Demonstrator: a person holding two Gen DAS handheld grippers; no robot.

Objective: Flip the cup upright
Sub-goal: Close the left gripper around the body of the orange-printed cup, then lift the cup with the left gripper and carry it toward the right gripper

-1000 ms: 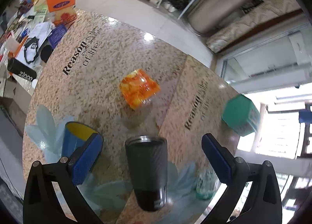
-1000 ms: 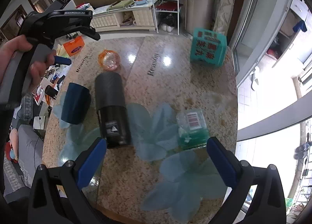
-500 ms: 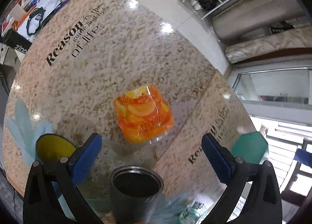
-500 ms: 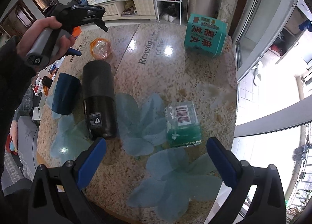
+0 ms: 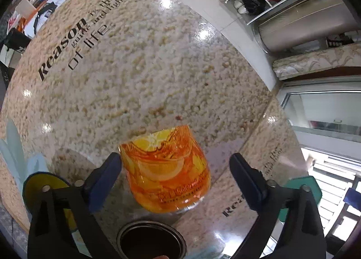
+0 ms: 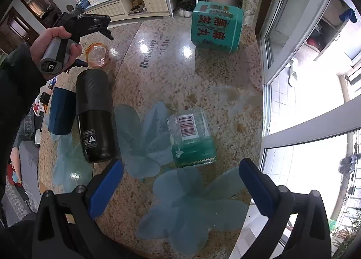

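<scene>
An orange glass cup (image 5: 165, 173) printed with orange slices lies on its side on the granite table (image 5: 140, 73). It also shows in the right wrist view (image 6: 97, 55). My left gripper (image 5: 176, 180) is open, its blue pads either side of the cup without touching. It also shows from outside in the right wrist view (image 6: 90, 24). My right gripper (image 6: 179, 186) is open and empty near the table's front edge, just short of a clear green cup (image 6: 191, 139) lying on its side.
A black tumbler (image 6: 94, 114) lies on its side, its open mouth (image 5: 151, 238) just behind the orange cup. A blue cup with yellow inside (image 6: 61, 114) lies left of it. A teal box (image 6: 216, 27) stands at the far side. Clutter lies off the table's left.
My left gripper has moved forward past the black tumbler and down to the orange cup, which now sits between its pads. My right gripper has drifted slightly toward the green cup.
</scene>
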